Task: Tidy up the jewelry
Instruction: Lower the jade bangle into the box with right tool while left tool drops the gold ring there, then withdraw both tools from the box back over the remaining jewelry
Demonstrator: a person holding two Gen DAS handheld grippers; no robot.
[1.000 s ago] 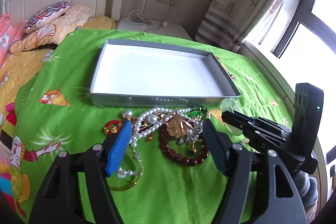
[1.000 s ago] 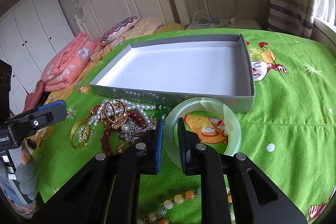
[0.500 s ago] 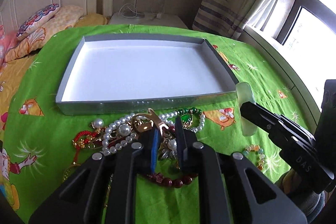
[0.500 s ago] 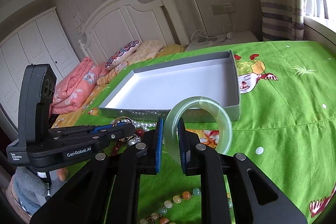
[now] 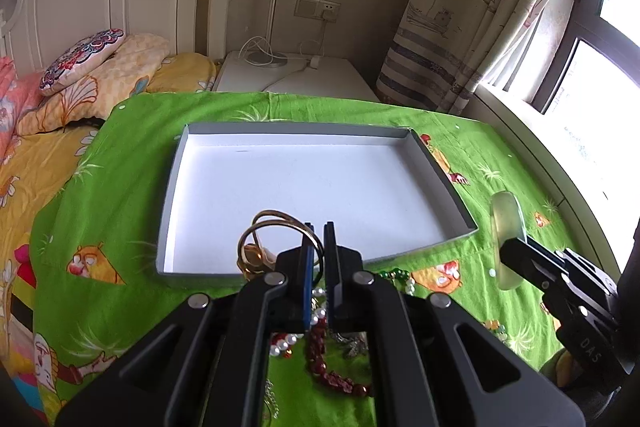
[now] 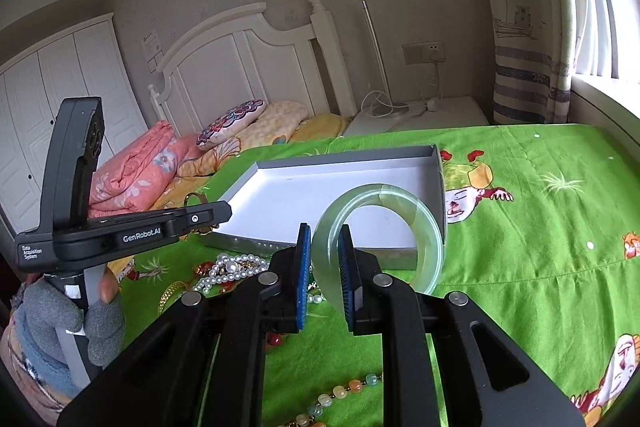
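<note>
Bangles had left the heap, both lifted before the shallow grey cardboard tray (image 5: 442, 183), mid-frame.
Left gripper (image 5: 316, 247) had pinched thin gold hoops (image 5: 276, 223); right gripper (image 6: 323, 259) clamped the pale green jade bangle (image 6: 424, 227); tangled pearl-and-bead pile (image 6: 228, 267) remained lower left.

1. Matte black plastic left gripper (image 5: 318, 247) has blue-edged pads, silver round screws.
2. Matte black plastic right gripper (image 6: 324, 255) carries ribbed blue pads.
3. White "GenRobot.AI" lettering marks the left gripper's body.
4. A grey fingerless knitted glove (image 6: 60, 319) bares fingertips.
</note>
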